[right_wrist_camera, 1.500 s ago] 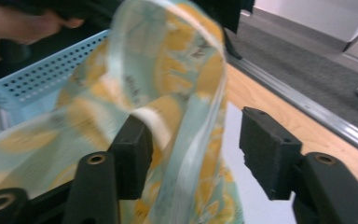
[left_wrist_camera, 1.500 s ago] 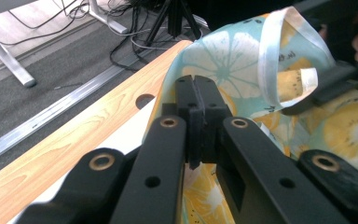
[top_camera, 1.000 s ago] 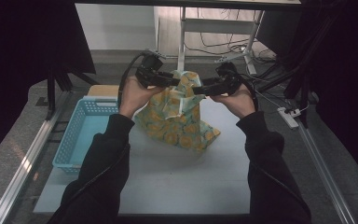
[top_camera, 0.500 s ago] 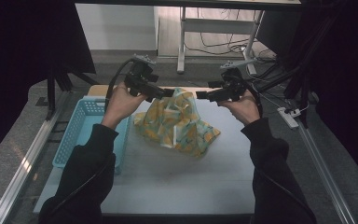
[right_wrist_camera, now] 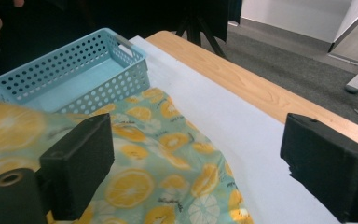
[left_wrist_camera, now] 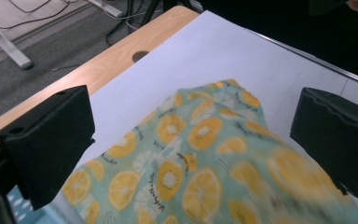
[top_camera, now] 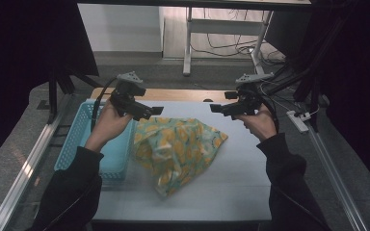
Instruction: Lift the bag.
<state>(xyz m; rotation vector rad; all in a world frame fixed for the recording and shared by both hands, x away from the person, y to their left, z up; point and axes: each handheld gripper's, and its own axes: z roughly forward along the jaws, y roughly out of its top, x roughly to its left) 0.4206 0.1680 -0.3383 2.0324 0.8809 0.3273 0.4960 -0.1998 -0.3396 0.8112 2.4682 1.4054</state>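
A teal cloth printed with orange slices lies crumpled on the white table top, its left edge against the blue basket. My left gripper hovers above the cloth's far left corner, and my right gripper hovers above its far right side. In the left gripper view, the left gripper has its jaws wide apart, with the cloth below them and untouched. The right gripper is just as open over the cloth. Part of the cloth is blurred in both gripper views.
The light-blue perforated basket stands at the table's left side with nothing in it. A wooden strip runs along the table's far edge. Metal rails border both sides, and cables lie on the floor behind.
A second ago both grippers held the cloth up together at the middle. They moved apart and let go, and the cloth has dropped onto the table.
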